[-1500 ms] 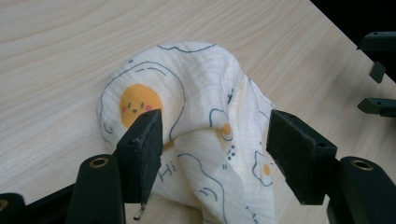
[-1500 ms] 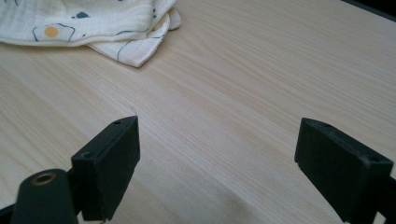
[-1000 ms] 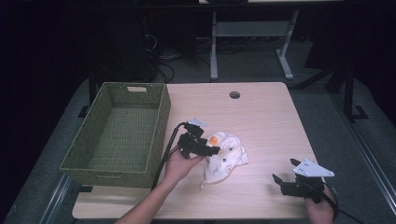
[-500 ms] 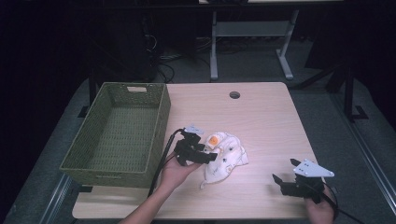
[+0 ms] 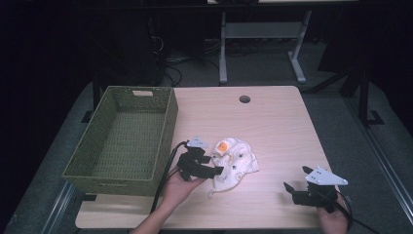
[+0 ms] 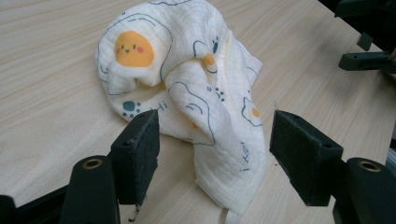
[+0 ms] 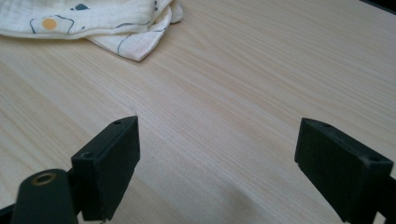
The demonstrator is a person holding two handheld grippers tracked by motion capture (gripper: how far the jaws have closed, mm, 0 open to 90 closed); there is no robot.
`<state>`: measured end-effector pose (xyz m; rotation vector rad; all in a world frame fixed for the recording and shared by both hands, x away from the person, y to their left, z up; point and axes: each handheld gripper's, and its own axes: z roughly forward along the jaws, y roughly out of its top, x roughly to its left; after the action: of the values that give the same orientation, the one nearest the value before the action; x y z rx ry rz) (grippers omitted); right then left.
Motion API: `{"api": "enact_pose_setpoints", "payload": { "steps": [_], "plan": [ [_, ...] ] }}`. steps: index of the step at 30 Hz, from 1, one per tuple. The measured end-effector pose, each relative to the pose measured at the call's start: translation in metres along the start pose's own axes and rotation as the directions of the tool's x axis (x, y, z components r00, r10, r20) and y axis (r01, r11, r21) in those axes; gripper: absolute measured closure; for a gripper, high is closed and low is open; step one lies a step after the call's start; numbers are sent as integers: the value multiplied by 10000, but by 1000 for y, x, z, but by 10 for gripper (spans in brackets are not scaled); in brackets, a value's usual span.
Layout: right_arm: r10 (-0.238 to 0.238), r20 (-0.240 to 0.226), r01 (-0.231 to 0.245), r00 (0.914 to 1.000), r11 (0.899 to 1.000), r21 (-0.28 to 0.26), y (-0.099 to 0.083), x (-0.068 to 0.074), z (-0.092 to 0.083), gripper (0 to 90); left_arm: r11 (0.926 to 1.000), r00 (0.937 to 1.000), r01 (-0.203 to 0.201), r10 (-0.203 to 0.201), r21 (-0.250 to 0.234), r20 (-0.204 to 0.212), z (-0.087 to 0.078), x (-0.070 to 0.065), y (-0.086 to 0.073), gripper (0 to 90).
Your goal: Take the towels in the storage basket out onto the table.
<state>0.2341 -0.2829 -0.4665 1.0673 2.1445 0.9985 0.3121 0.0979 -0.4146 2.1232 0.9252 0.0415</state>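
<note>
One cloth: crumpled cloth point(image 5: 235, 161) lies on the table point(image 5: 272, 122), just right of the basket point(image 5: 122, 141).
Done: nothing lifted; basket has nothing in it.
Left gripper point(image 6: 212, 140): jaws apart, straddling a cloth fold, not pinching.
Right gripper point(image 7: 217, 163): jaws apart, holding nothing, well right of the cloth.
Left to do: likely pinch, lift, drop in the basket.
Hidden: cloth's underside; basket's near inner wall.

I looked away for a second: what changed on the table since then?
The left gripper slid nearer the table's front edge, along the cloth; its open fingers now straddle a fold without pinching it. The cloth, the basket and the open right gripper stayed put.
</note>
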Motion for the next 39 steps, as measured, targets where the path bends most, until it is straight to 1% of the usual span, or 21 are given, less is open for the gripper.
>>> {"api": "enact_pose_setpoints", "payload": {
  "steps": [1,2,3,4,8,9,10,13,16,18,19,20,22,23,25,28,29,33,34,39],
  "plan": [
    [3,-2,-3,10000,10000,1,0,0,0,137,9999,10000,76,-76,-102,12,-1,-1,-1,327],
    [27,-7,-27,10000,10000,14,0,0,0,137,10000,10000,22,-22,-38,59,-2,-1,-2,327],
    [22,-7,-22,10000,10000,13,0,0,0,137,9999,9999,102,-101,-76,122,-2,-1,-4,325],
    [5,-10,-5,10000,10000,2,0,0,0,137,10000,9999,85,-84,-40,106,-3,-2,-5,320],
    [4,-4,-4,10000,10000,1,0,0,0,137,9999,9998,-164,165,49,-87,-4,-5,-12,307],
    [23,-11,-23,10000,10000,14,0,0,0,137,9998,9998,-189,190,70,-76,-5,-6,-14,306],
    [10,-15,-10,10000,10000,15,0,1,0,137,9999,9999,-123,123,33,-53,-4,-6,-16,306],
    [13,-8,-13,10000,10000,-2,0,0,0,137,9997,9997,-239,240,82,-71,-6,-6,-20,303],
    [10,0,-10,10000,10000,-2,0,0,0,137,9996,9994,-284,284,-5,-185,-9,-8,-25,302],
    [23,-2,-23,10000,10000,20,0,1,0,137,9993,9991,-360,362,85,-232,-12,-7,-28,303],
    [27,-7,-27,10000,10000,22,0,1,0,137,9996,9994,-264,265,22,-237,-12,-8,-29,303],
    [27,-8,-27,10000,10000,27,0,1,0,137,9994,9991,-328,330,109,-260,-14,-7,-30,303],
    [-37,-8,37,10000,10000,23,0,1,0,137,9993,9988,-353,356,86,-322,-17,-6,-34,303],
    [-37,-15,37,10000,10000,27,0,1,0,137,9994,9987,-335,338,88,-375,-18,-6,-35,303],
    [-15,-10,15,10000,10000,28,0,1,0,137,9982,9961,-567,580,207,-667,-21,-6,-38,302],
    [-34,3,34,10000,10000,11,0,1,1,137,9985,9958,-533,538,82,-739,-25,-6,-42,303],
    [-32,-6,32,10000,10000,1,0,1,1,137,9982,9951,-603,606,54,-782,-26,-6,-43,303],
    [1,-46,-1,10000,10000,35,0,3,2,137,9981,9962,-606,610,73,-617,-25,-6,-49,299],
    [-2,-47,2,10000,10000,52,0,3,1,137,9985,9969,-549,551,62,-560,-24,-6,-51,297],
    [-44,-54,44,10000,10000,-31,2,6,2,137,9988,9988,-466,468,175,-160,-23,-6,-59,297]
  ]
}}
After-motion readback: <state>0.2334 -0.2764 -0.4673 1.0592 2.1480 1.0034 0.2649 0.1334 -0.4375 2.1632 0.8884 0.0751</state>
